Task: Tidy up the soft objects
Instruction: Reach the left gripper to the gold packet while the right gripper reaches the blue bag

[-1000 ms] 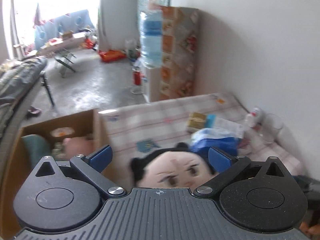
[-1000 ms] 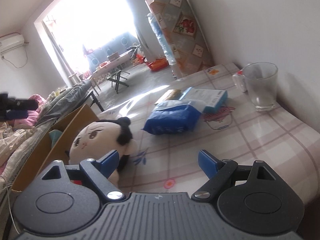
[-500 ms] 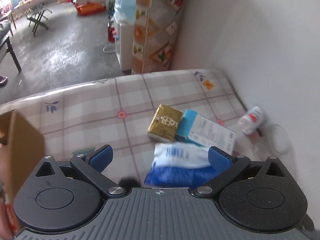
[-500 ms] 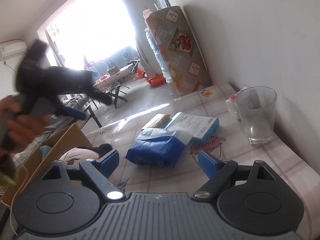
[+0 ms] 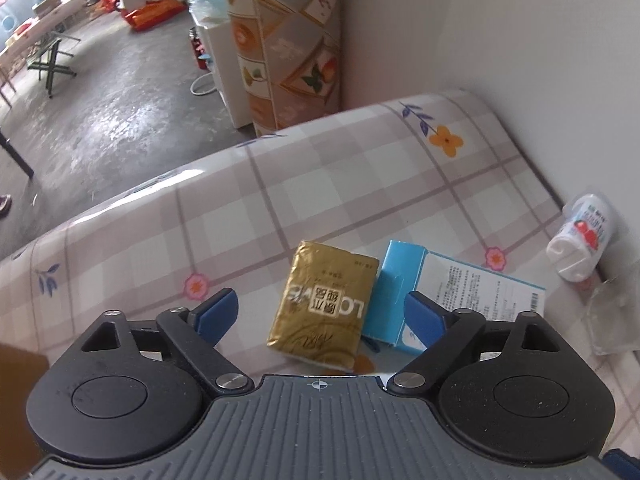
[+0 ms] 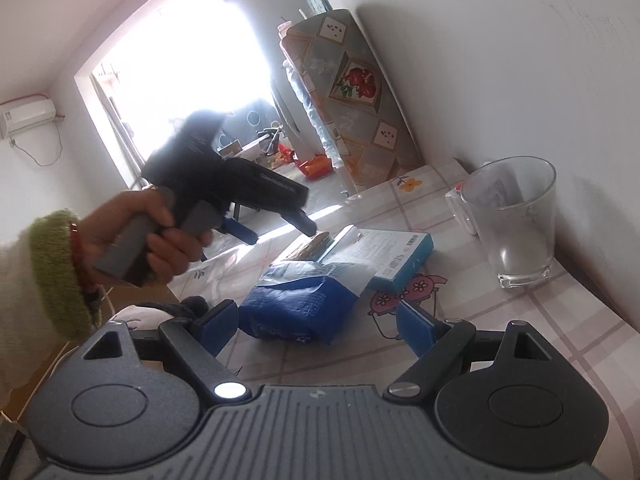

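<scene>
My left gripper [image 5: 320,312] is open and empty, held above a gold tissue pack [image 5: 324,308] that lies between its fingers on the checked table. From the right wrist view the left gripper [image 6: 276,226] hovers over that pack [image 6: 310,242]. My right gripper [image 6: 320,320] is open and empty, just in front of a blue soft pack [image 6: 300,308]. The plush doll's black hair [image 6: 192,306] and pale head show at the left behind my left finger.
A light blue box [image 5: 460,300] lies right of the gold pack, also seen in the right wrist view [image 6: 392,252]. A glass cup [image 6: 516,216] and a small white bottle [image 5: 580,244] stand by the wall. A cardboard box edge [image 5: 20,400] is at left.
My left gripper has swung away from the plush doll and box, forward over the table to the gold pack. My right gripper has moved closer to the blue pack.
</scene>
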Tool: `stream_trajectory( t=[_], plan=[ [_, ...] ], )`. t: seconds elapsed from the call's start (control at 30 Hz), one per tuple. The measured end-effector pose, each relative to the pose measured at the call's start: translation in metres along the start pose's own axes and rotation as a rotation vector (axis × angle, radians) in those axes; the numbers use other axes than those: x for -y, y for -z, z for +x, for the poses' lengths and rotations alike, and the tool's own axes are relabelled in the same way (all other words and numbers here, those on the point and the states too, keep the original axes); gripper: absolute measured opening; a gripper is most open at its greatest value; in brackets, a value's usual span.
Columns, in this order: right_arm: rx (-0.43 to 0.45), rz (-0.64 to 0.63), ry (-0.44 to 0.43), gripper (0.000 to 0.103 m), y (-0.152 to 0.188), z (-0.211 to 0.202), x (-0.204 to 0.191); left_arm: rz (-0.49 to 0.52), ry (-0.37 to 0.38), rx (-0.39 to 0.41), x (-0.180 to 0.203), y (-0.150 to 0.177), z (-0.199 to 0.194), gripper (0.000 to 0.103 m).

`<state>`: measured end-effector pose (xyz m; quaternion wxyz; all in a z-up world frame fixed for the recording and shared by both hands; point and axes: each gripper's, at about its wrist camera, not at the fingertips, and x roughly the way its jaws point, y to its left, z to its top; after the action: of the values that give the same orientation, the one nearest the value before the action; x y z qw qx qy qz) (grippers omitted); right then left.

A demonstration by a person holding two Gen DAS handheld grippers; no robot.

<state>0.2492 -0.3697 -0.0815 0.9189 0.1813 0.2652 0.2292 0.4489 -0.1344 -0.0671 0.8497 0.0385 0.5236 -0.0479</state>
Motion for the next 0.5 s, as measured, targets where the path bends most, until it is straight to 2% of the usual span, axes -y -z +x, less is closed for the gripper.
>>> stream_trajectory(
  t=[0.13,0.37,0.5],
  plan=[
    [0.009,0.007,-0.013,0.089,0.000,-0.002,0.001,0.014,-0.003,-0.033,0.002,-0.003,0.011,0.079],
    [0.009,0.013,-0.021,0.089,0.002,-0.003,0.004,-0.031,-0.003,-0.067,-0.005,-0.005,0.023,0.059],
    [0.011,0.031,-0.029,0.089,0.002,-0.004,0.007,-0.055,-0.040,-0.079,-0.011,-0.006,0.024,0.059]
  ],
)
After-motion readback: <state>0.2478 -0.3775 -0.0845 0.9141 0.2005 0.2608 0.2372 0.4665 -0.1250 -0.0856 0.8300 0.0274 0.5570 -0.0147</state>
